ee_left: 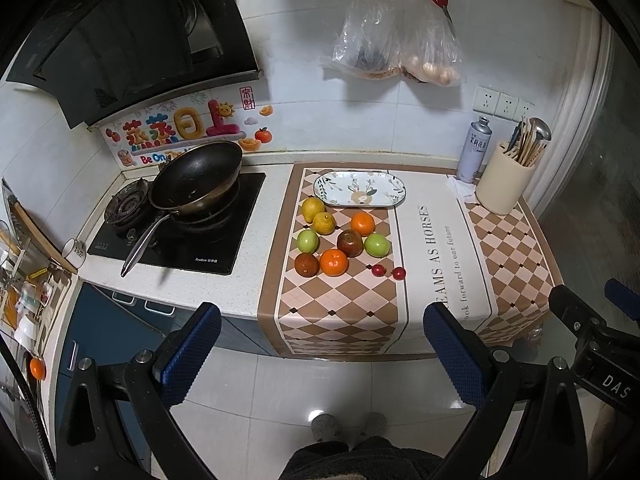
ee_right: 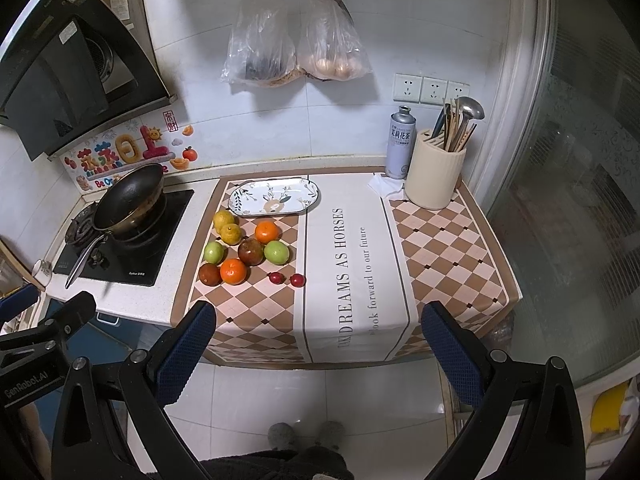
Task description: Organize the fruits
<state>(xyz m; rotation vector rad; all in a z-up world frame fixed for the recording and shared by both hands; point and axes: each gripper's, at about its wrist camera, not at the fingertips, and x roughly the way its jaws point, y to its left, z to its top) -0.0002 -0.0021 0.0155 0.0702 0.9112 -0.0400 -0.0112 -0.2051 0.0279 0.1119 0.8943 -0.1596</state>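
Observation:
Several fruits lie on the checkered mat: two yellow citrus [ee_left: 318, 216] [ee_right: 226, 227], two oranges [ee_left: 333, 262] [ee_right: 267, 231], two green apples [ee_left: 376, 245] [ee_right: 276, 252], two dark red-brown fruits [ee_left: 350, 243] [ee_right: 251, 251] and two small red fruits [ee_left: 399, 273] [ee_right: 297, 280]. An empty oval patterned plate [ee_left: 360, 188] [ee_right: 275, 197] sits just behind them. My left gripper [ee_left: 322, 334] is open and empty, held back from the counter's front edge. My right gripper [ee_right: 318, 334] is open and empty, also short of the counter.
A black wok [ee_left: 198, 178] [ee_right: 130, 196] sits on the gas stove at left. A cream utensil holder [ee_left: 505, 184] [ee_right: 435, 176] and a spray can [ee_right: 400, 142] stand at the back right. Plastic bags [ee_right: 296, 46] and red scissors hang on the wall.

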